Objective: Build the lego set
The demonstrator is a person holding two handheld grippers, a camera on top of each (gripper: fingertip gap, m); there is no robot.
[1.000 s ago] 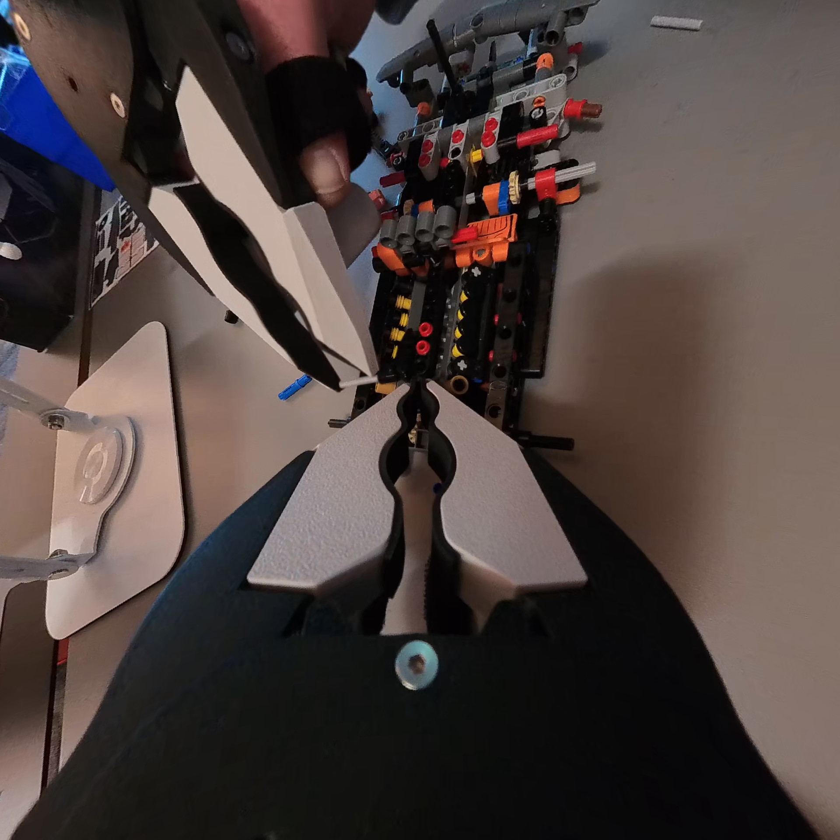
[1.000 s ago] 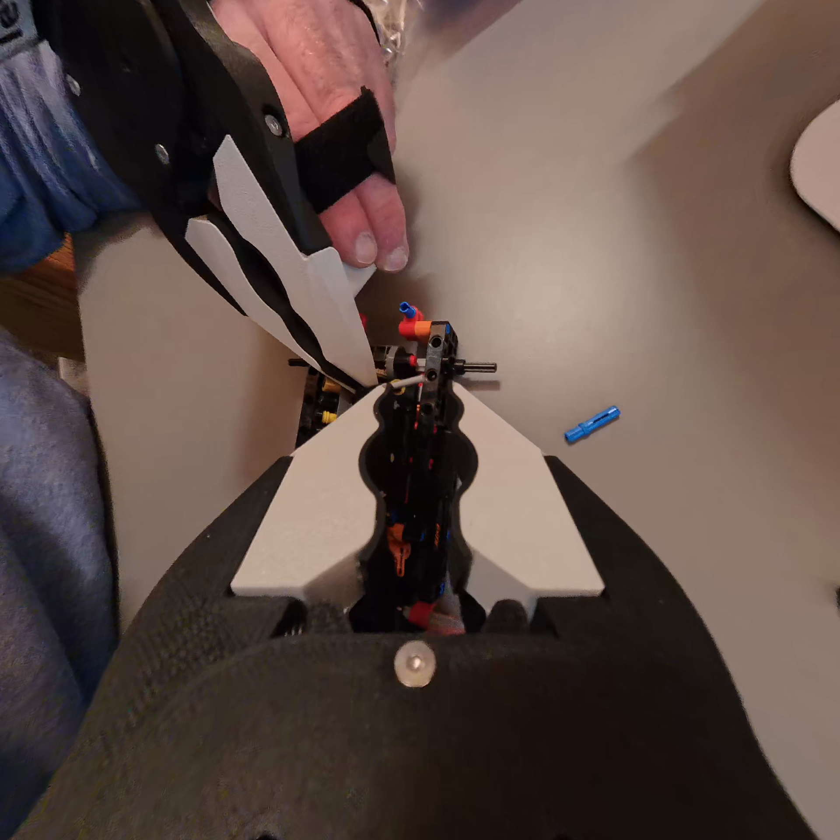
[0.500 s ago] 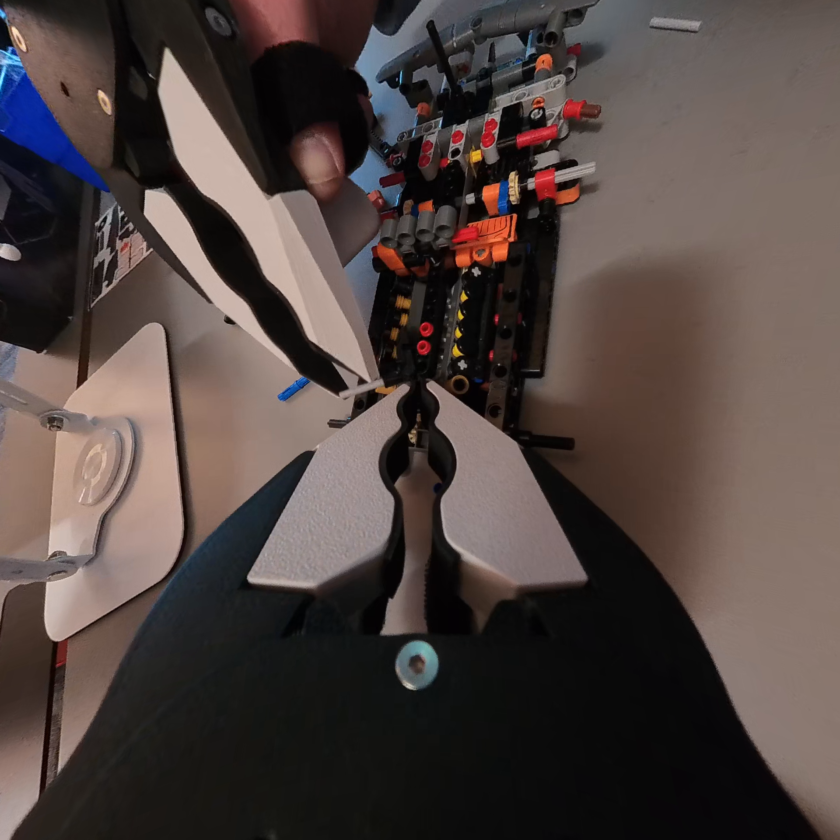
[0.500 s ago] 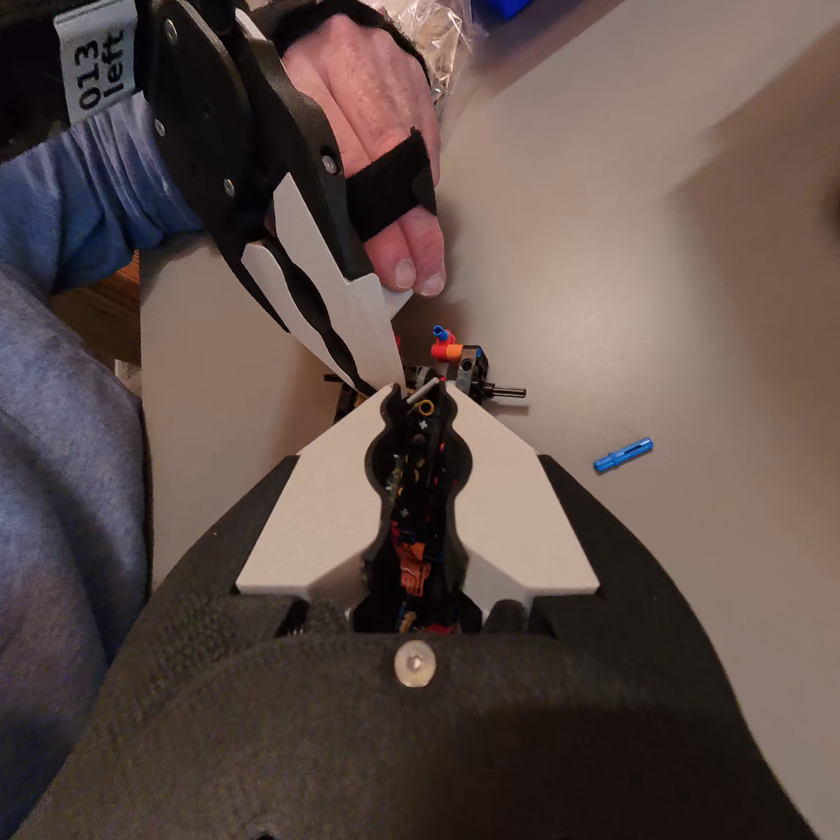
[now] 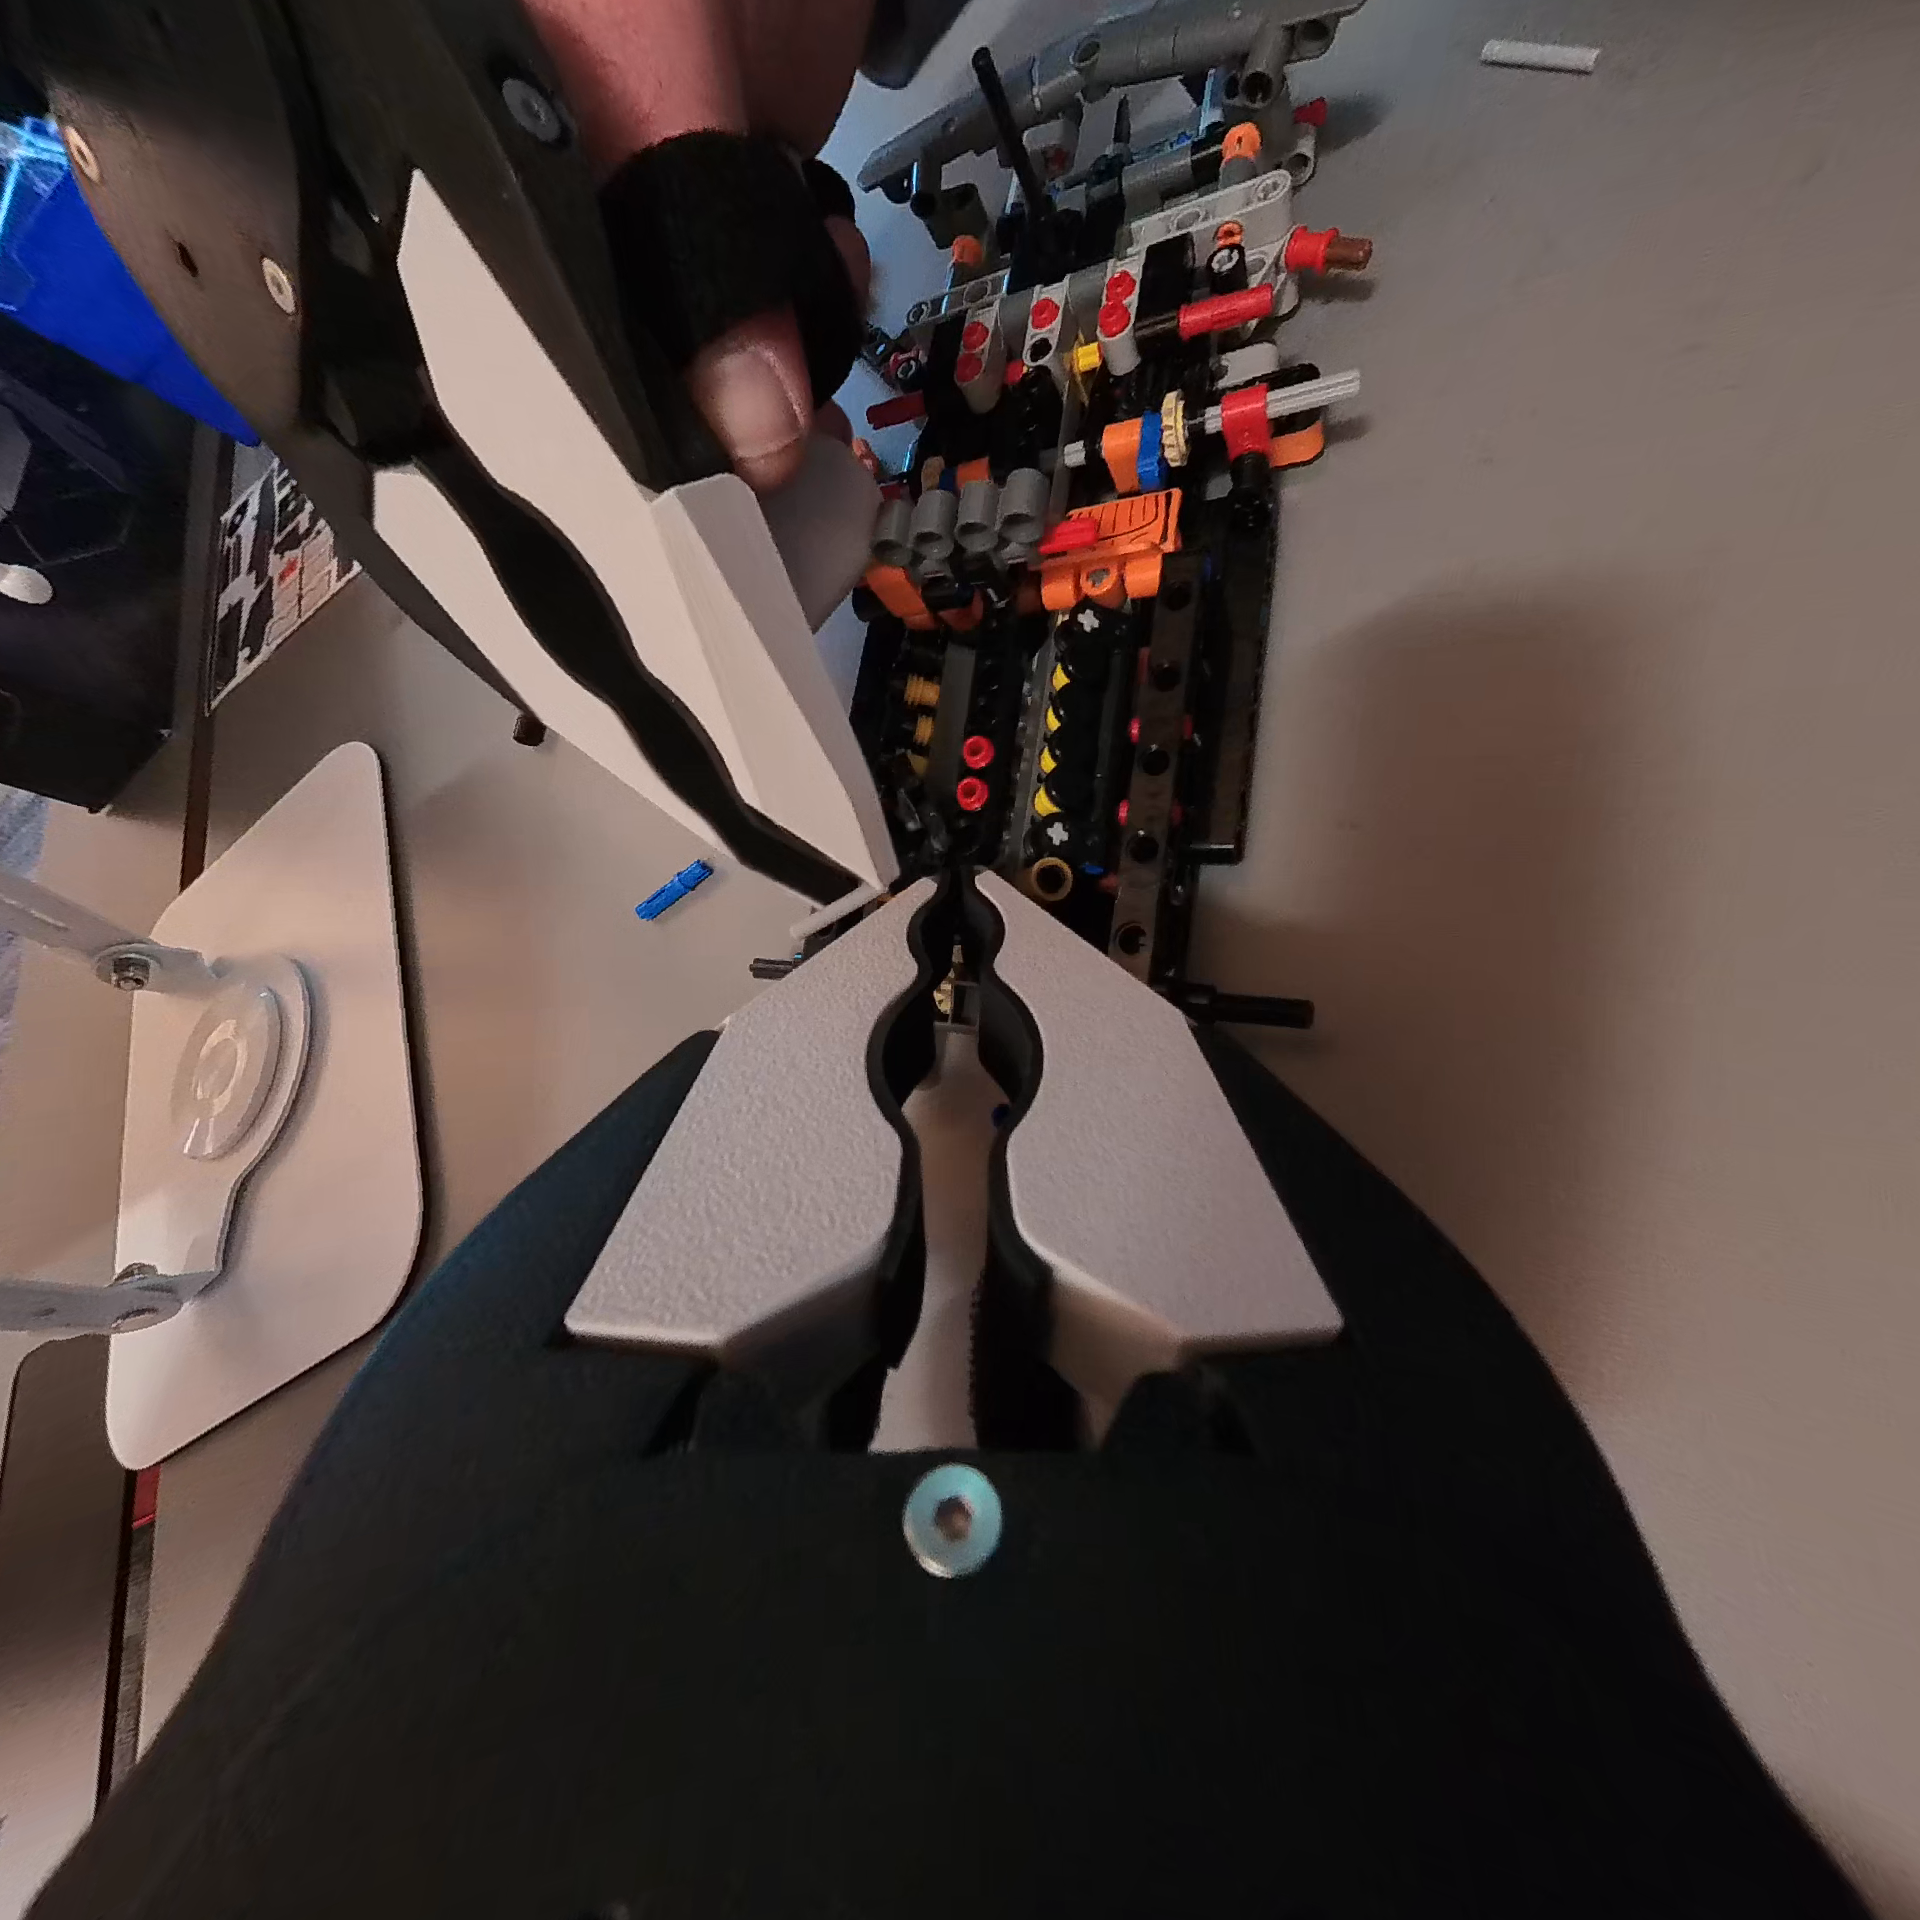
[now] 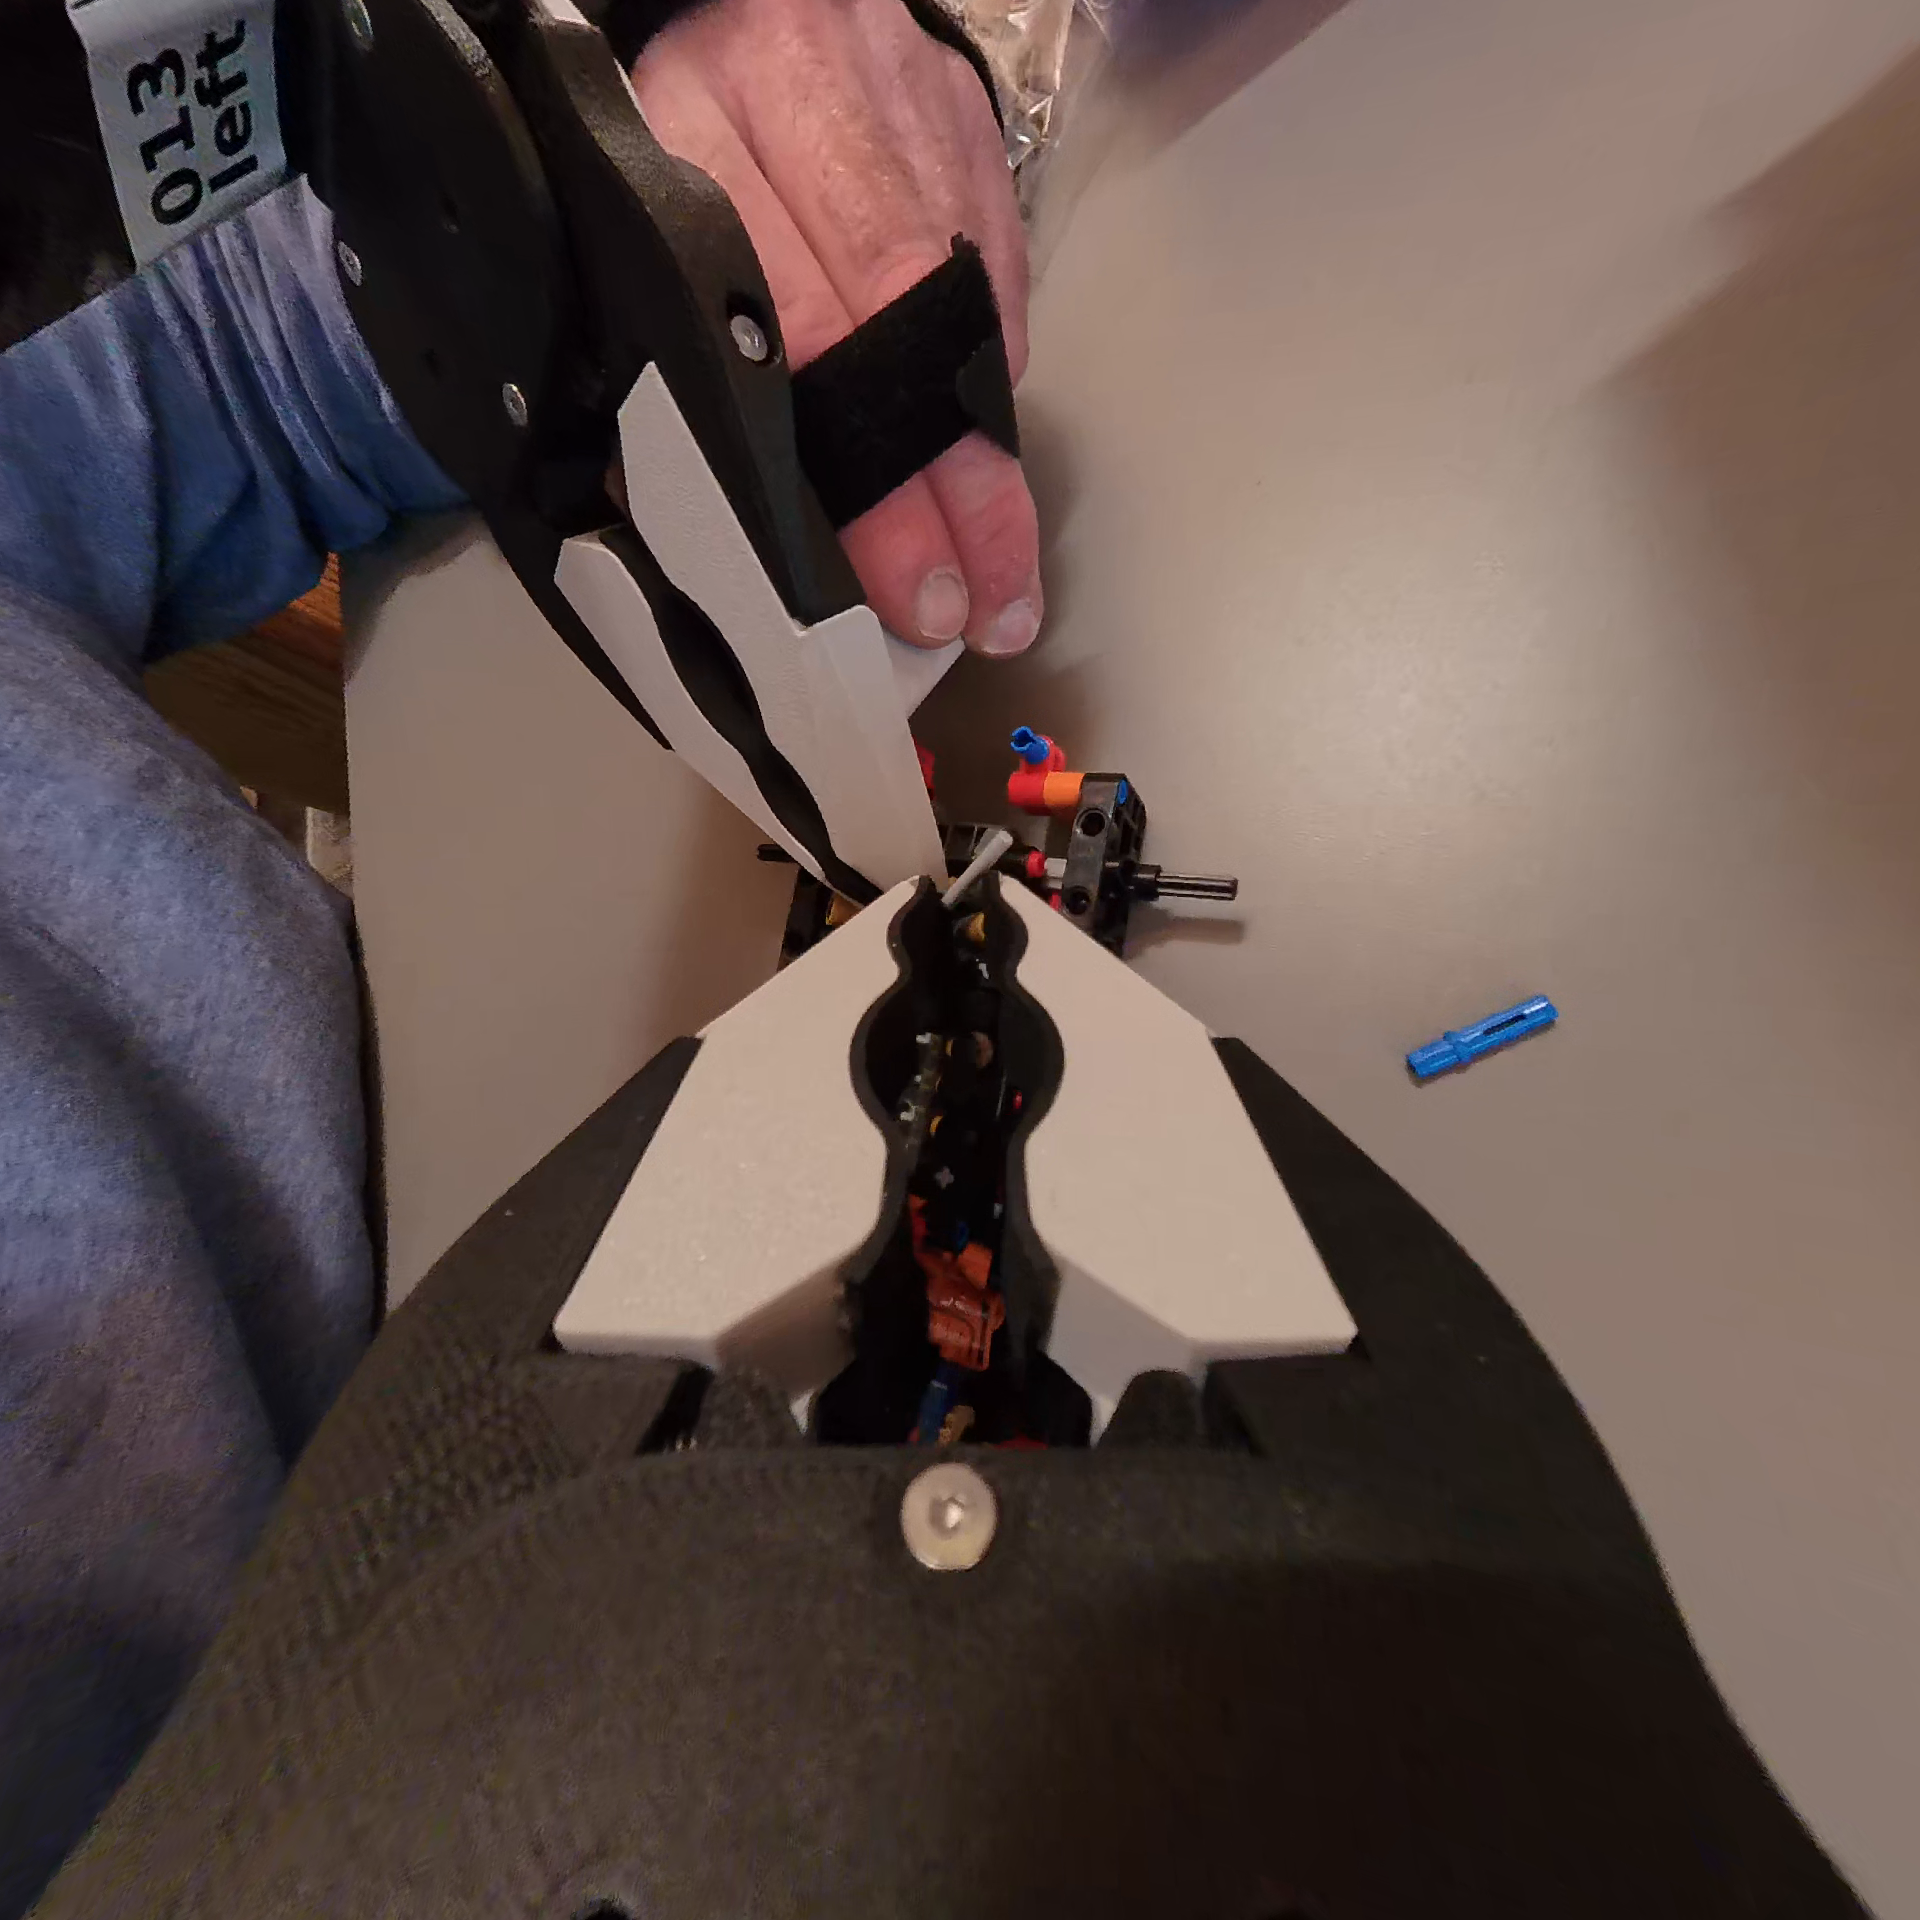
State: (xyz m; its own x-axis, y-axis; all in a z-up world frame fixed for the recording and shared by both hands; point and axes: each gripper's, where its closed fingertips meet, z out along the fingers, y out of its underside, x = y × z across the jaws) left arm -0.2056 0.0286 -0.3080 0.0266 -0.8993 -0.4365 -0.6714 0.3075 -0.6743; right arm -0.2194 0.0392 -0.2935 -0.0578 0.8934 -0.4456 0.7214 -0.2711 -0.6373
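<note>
The lego model (image 5: 1081,644), a long black frame with orange, red, yellow and grey parts, lies flat on the grey table. My left gripper (image 5: 958,891) is shut on the model's near end. My right gripper (image 6: 956,891) is shut on a short light grey axle (image 6: 977,862) that sticks out past its tips. It holds the axle at the same end of the model (image 6: 1101,842). In the left wrist view the right gripper (image 5: 847,888) comes in from the upper left, and the axle (image 5: 826,920) lies just left of my left fingertips. The left gripper (image 6: 883,883) almost touches the right one.
A loose blue pin (image 6: 1481,1034) lies on the table beside the model and shows in the left wrist view (image 5: 673,891). A white stand base (image 5: 270,1101), a blue bin (image 5: 62,260), a printed sheet (image 5: 270,582) and a small grey piece (image 5: 1538,54) are nearby. Less than 4 cm separates the two grippers' tips.
My right gripper has shifted with the axle, which now points up and to the right in its view. The left gripper and the model have stayed still.
</note>
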